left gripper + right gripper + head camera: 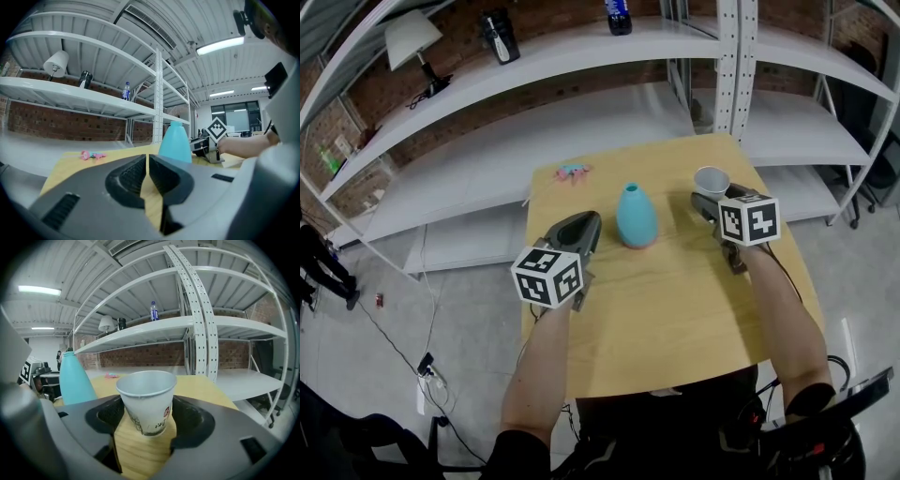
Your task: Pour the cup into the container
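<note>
The paper cup (146,399) sits upright between the jaws of the right gripper (708,202), which pinch its lower wall. It is near the teal container (636,216) on the table (675,309). The left gripper (146,176) is pressed together, empty. The cup is probably light and thin-walled, so hard squeezing may crumple it. Grip below the rim and keep pressure moderate
</note>
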The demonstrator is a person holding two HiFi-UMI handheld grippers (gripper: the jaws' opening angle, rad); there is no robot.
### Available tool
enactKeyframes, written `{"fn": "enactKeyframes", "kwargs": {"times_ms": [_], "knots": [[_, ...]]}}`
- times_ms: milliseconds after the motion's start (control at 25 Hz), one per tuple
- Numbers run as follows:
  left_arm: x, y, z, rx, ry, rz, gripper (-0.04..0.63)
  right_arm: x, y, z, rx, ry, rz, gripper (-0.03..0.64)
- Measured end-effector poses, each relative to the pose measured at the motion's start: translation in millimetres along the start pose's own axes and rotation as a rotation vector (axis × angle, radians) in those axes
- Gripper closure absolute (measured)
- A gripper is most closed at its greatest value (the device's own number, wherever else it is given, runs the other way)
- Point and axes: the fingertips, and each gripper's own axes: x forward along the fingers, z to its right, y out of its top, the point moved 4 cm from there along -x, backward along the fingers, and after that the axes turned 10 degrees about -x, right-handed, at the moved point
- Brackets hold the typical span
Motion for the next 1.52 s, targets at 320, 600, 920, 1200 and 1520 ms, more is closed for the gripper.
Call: {"fn": "enactKeyframes", "kwargs": {"times_ms": [320, 600, 920, 1200, 1520], "knots": [[0, -1, 1, 0.000, -0.002, 0.001, 0.594, -2, 3, -2, -0.023, 0.022, 0.005, 0.301], [0, -1, 0, 0.000, -0.004, 0.004, 0.594, -15, 31, -16, -0.095, 0.079, 0.052, 0.302], [-2, -2, 8, 0.014, -0.066, -0.005, 0.594, -38, 82, -49, -0.258, 0.153, 0.094, 0.305], [-1, -4, 13, 0.019, -0.097, -0.012, 0.594, -45, 110, -76, -0.411, 0.197, 0.112, 0.305], [-2, -5, 17, 0.026, -0.123, -0.014, 0.594, -38, 115, -95, -0.642, 0.160, 0.053, 0.305]]}}
